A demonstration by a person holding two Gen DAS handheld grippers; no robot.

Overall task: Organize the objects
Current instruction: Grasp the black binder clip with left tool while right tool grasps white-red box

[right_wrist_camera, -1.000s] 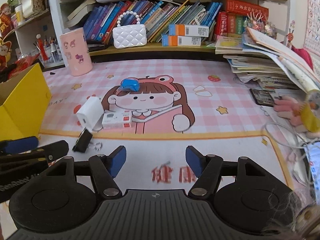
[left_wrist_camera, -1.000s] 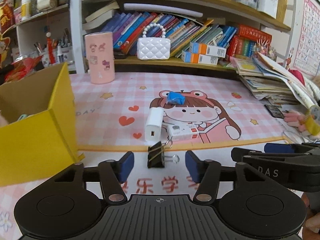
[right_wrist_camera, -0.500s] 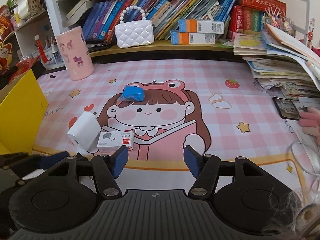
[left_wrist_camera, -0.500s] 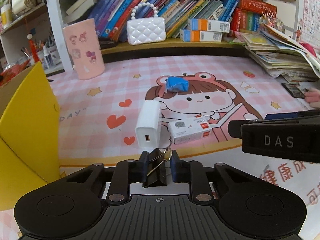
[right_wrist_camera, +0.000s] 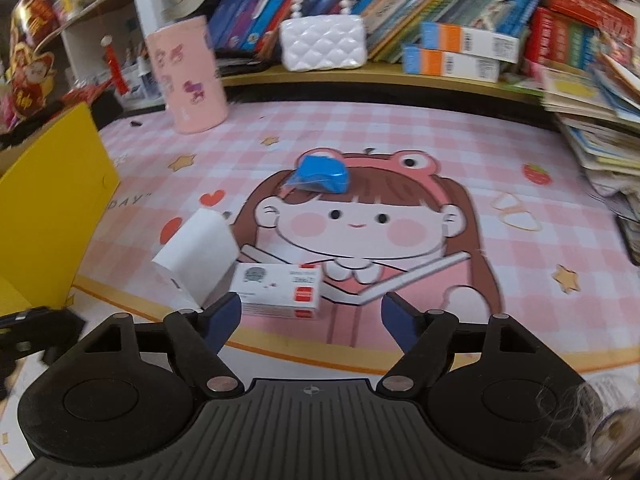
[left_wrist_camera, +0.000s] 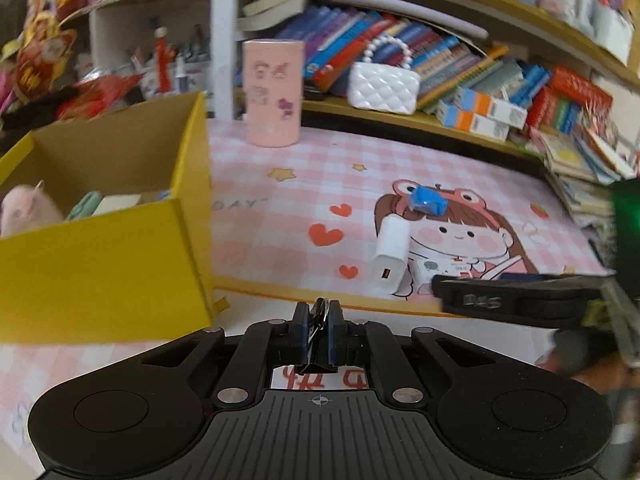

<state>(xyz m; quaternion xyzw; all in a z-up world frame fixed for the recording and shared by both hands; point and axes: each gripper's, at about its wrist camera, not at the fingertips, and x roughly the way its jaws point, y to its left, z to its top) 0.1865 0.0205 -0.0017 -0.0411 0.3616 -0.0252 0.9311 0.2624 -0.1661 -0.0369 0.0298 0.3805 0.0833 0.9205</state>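
Note:
My left gripper (left_wrist_camera: 319,330) is shut on a black binder clip (left_wrist_camera: 320,316), lifted off the mat, to the right of the open yellow box (left_wrist_camera: 104,264). On the pink cartoon mat lie a white charger (right_wrist_camera: 198,254), a small white card box (right_wrist_camera: 280,290) and a blue object (right_wrist_camera: 320,174). My right gripper (right_wrist_camera: 310,320) hovers just in front of the card box; its jaws are opening and nothing is between them. The right gripper also shows as a dark bar (left_wrist_camera: 520,298) at the right of the left wrist view.
The yellow box holds a pink plush (left_wrist_camera: 24,210) and small items. A pink cylinder (right_wrist_camera: 186,74) and a white quilted purse (right_wrist_camera: 324,44) stand at the back by the bookshelf. Stacked books (right_wrist_camera: 600,128) crowd the right side.
The left gripper closed on the binder clip, lifted it and swung left toward the yellow box. The right gripper moved forward toward the card box and widened its jaws.

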